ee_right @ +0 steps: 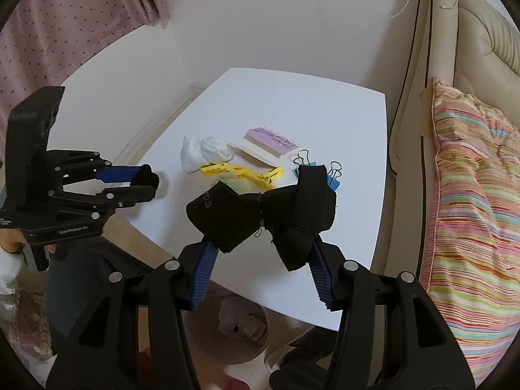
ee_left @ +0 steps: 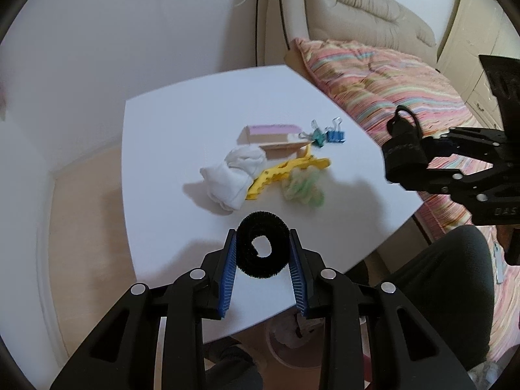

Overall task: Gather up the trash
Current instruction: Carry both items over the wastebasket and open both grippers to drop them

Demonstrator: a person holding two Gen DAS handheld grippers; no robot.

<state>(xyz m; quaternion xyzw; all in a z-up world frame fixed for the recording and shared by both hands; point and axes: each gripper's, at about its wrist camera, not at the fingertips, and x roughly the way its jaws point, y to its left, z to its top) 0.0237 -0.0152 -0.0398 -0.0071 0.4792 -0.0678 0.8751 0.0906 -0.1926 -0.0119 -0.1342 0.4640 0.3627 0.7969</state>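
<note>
**Now both hand-held grippers are carrying black scraps toward the bin**

Plainly, the step in hand is the carry-and-drop: each load is hanging over the near edge of the white bench (ee_left: 169,123), and the next move is calling for a lowering toward the waste bin (ee_right: 227,334), which is standing on the floor just below that near edge, then a release.

Largest first: the bench is still bearing a cluster of clutter at its middle, well beyond both loads. Next, the bin is sitting beneath and slightly left of the right hand-held gripper (ee_right: 260,253), already holding some crumpled waste.

The right hand-held gripper is pinching a folded black fabric strap (ee_right: 269,208), its pads pressing on the strap's two drooping ends. The left hand-held gripper (ee_left: 262,250) is squeezing a fuzzy black ring (ee_left: 262,245) between its blue pads, above the near bench edge.

On the bench, a white wad (ee_left: 234,175), a yellow clip (ee_left: 286,172), a greenish tuft (ee_left: 304,188) and binder clips (ee_left: 326,135) are waiting.
</note>
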